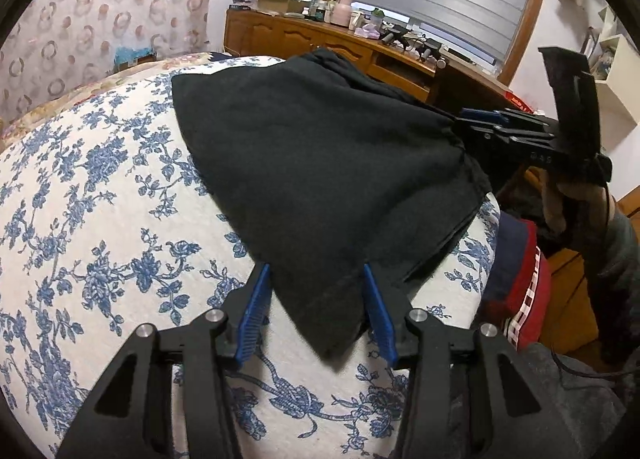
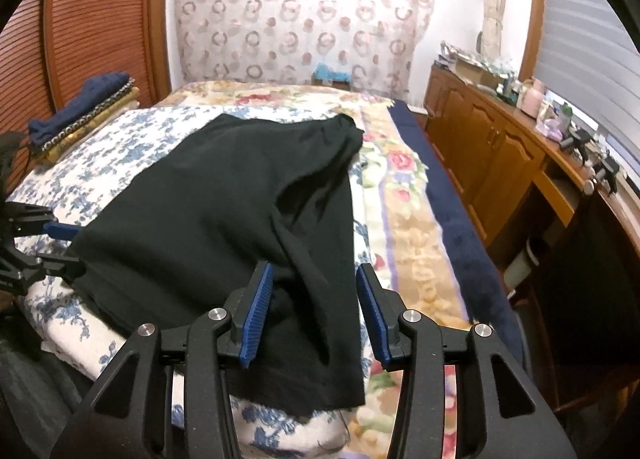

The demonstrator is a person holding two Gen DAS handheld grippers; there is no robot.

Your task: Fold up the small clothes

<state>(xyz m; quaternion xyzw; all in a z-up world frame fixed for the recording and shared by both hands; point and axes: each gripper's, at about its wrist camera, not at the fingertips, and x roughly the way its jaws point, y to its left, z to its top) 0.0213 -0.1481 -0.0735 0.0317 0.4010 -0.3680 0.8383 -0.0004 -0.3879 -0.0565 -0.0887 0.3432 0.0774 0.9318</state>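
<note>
A black garment (image 1: 320,159) lies spread on the blue-flowered quilt (image 1: 100,219) of a bed. One of its corners rests between the blue pads of my left gripper (image 1: 316,315), whose jaws stand apart without pressing the cloth. The right gripper (image 1: 466,129), held by a hand, sits at the garment's far right edge. In the right wrist view the black garment (image 2: 224,199) has a raised fold near its middle, and its near edge lies loose between the spread pads of my right gripper (image 2: 316,311). The left gripper (image 2: 70,247) shows at the garment's left edge.
A stack of folded clothes (image 2: 80,115) sits at the bed's far left by the wooden headboard. A rose-patterned blanket (image 2: 404,195) covers the bed's right side. A cluttered wooden sideboard (image 2: 492,155) runs along the wall. A red and navy cloth (image 1: 516,271) hangs at the bed's edge.
</note>
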